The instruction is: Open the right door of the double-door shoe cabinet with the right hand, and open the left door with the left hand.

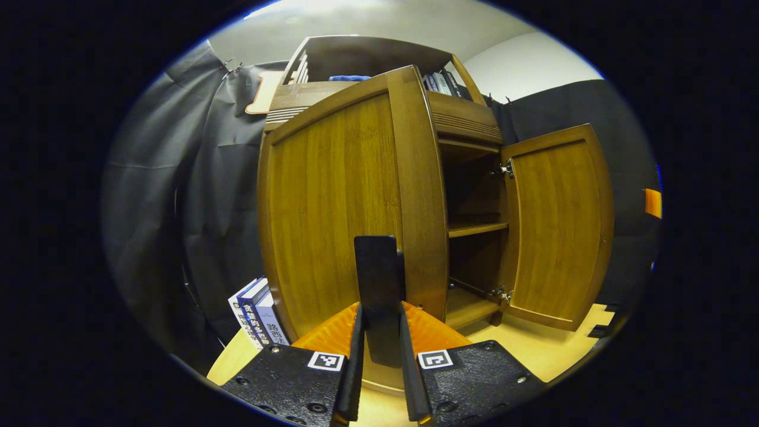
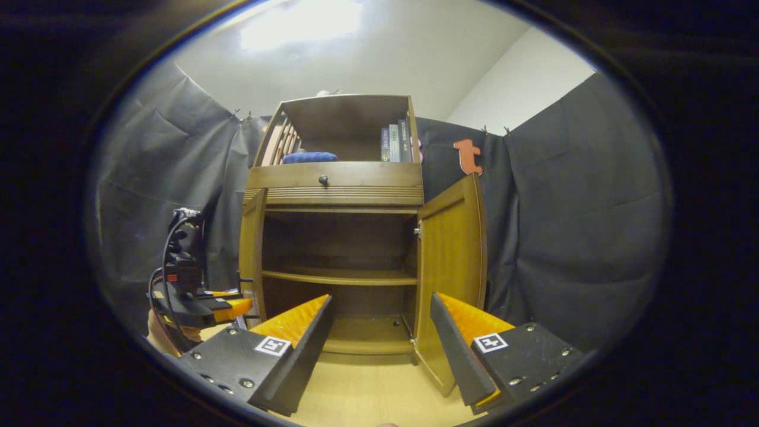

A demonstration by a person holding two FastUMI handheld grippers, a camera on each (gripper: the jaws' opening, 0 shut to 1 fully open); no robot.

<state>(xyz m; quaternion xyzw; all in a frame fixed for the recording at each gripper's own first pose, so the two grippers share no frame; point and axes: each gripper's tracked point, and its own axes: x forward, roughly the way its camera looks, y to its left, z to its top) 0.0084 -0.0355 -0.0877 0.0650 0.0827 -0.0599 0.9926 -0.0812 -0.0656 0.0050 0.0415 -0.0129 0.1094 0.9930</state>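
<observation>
In the left gripper view, the left gripper is clamped on a dark flat handle at the free edge of the brown wooden left door, swung out. The right gripper stands with jaws wide apart at six o'clock before the brown wooden shoe cabinet; its right door hangs open at three o'clock.

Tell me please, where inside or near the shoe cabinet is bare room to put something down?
Free: the middle shelf and the bottom board between the two open doors, and the floor in front. Crowded: the top cubby, with books and a blue cloth; the left door, where the left gripper clamps the handle.
</observation>
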